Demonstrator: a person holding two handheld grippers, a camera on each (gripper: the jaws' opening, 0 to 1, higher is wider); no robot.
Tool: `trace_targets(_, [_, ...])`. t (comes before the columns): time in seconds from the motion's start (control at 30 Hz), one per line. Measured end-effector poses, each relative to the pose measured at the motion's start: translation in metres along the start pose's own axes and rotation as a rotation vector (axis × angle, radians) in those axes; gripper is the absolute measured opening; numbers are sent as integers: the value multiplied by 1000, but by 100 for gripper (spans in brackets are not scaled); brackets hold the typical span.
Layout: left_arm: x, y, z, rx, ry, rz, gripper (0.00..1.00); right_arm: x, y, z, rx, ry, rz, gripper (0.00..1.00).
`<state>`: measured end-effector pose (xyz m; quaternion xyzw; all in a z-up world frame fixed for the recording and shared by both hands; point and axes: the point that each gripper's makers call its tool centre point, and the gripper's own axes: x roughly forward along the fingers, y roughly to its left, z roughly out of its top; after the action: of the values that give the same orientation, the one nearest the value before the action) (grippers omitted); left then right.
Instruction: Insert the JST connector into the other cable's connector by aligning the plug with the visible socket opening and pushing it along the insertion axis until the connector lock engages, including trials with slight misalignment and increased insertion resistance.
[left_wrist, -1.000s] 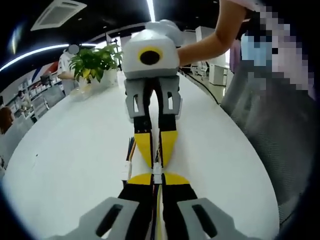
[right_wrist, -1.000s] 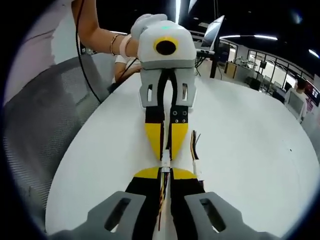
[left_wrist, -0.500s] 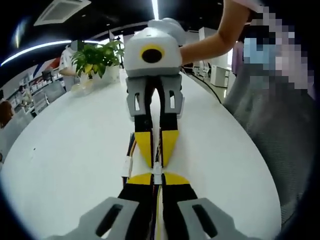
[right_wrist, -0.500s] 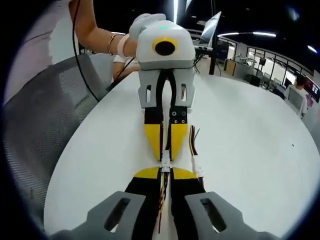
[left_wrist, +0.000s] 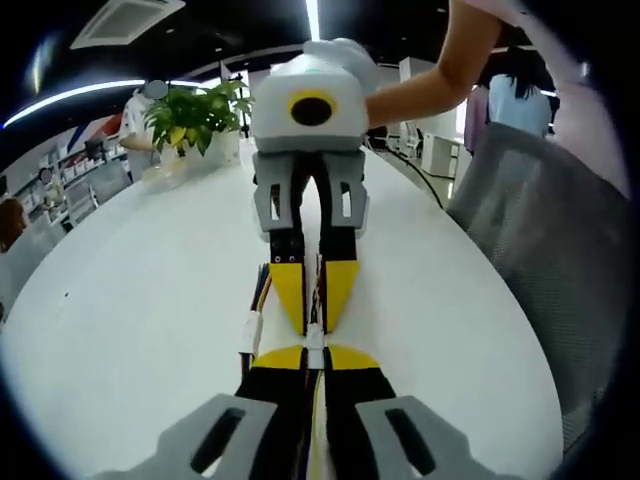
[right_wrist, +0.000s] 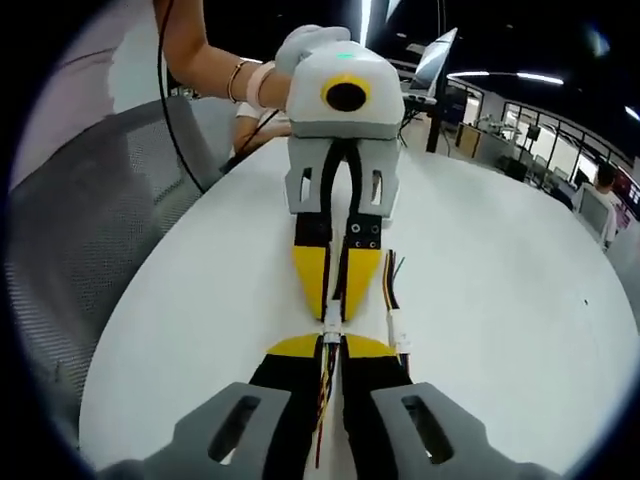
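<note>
In the left gripper view the left gripper (left_wrist: 313, 352) is clamping its white JST connector (left_wrist: 315, 341) right at the yellow tips, nose to nose with the right gripper (left_wrist: 314, 318) over the white table (left_wrist: 130, 330); if the push is going in even a bit off-axis, I'd guess the plug is jamming and the lock isn't clicking. In the right gripper view the right gripper (right_wrist: 332, 344) is pinching the mating connector (right_wrist: 331, 322) at its tips, touching the left gripper (right_wrist: 334, 312), while a spare cable connector (right_wrist: 399, 331) is lying just beside them.

Grippers tip to tip above the table (left_wrist: 130, 330) — a spare connector (left_wrist: 249, 335) just beside
</note>
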<state>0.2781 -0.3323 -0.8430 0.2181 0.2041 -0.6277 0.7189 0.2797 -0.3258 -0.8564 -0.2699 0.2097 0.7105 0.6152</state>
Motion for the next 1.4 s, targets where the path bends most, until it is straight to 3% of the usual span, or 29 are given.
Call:
trace_targets(0.6, [-2, -2, -1, -46, 21, 26, 2, -1, 0, 1, 56, -5, -37, 4])
trace_targets(1.07, [-4, 3, -5, -106, 11, 65, 10, -4, -3, -1, 92, -2, -94, 6])
trace_targets(1.4, [-9, -8, -8, -126, 27, 60, 18, -9, 0, -4, 148, 5, -145, 10])
